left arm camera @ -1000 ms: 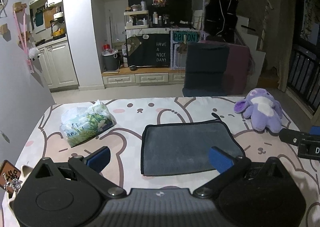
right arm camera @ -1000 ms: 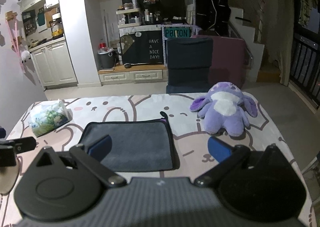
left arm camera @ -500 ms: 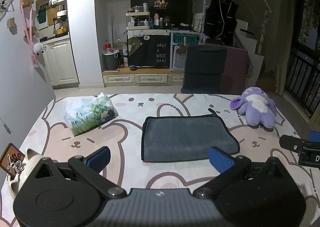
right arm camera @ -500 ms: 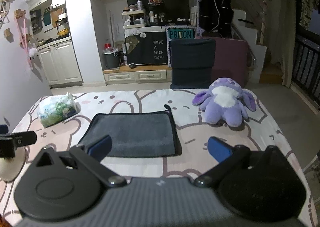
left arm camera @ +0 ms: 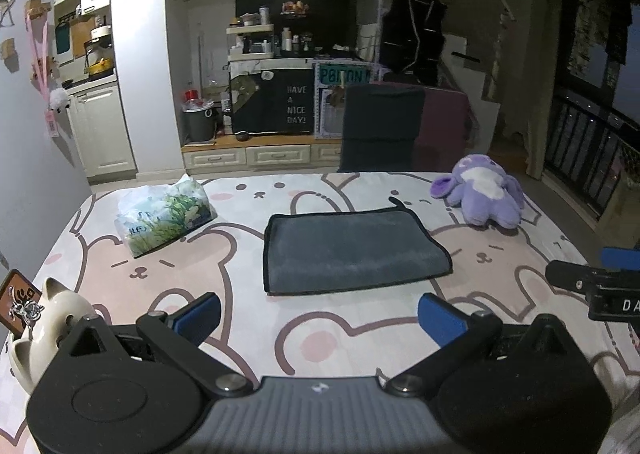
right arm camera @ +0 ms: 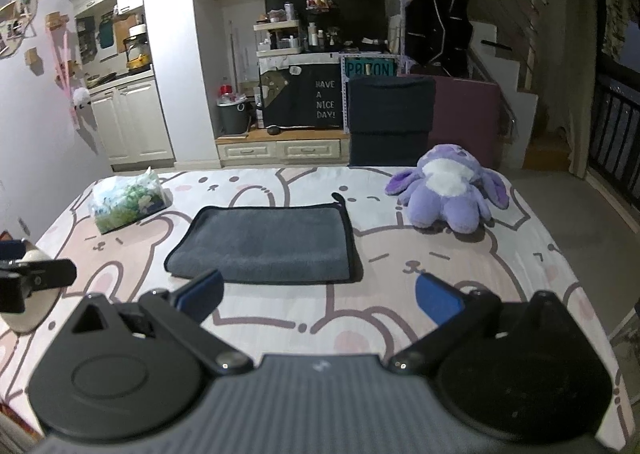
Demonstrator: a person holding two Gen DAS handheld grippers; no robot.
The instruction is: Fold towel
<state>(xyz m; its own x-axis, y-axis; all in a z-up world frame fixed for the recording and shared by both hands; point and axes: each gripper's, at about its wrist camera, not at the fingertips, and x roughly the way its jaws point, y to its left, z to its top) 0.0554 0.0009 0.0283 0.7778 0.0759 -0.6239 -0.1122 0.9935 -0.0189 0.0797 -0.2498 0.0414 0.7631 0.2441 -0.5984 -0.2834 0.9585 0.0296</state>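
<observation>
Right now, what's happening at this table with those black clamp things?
A person holds two black handheld grippers, meant for folding the dark grey cloth towel. The towel lies on the bunny-print tablecloth, apparently already doubled over. The left gripper and the right gripper are both open, hovering short of its near edge and holding nothing. A purple plush toy sits to the right, a packet of tissues to the left.

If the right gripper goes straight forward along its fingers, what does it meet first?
Probably the grey towel. The right gripper is open and points at its near right corner, with only bare tablecloth between. Depth is unclear, so it may touch the cloth first.
</observation>
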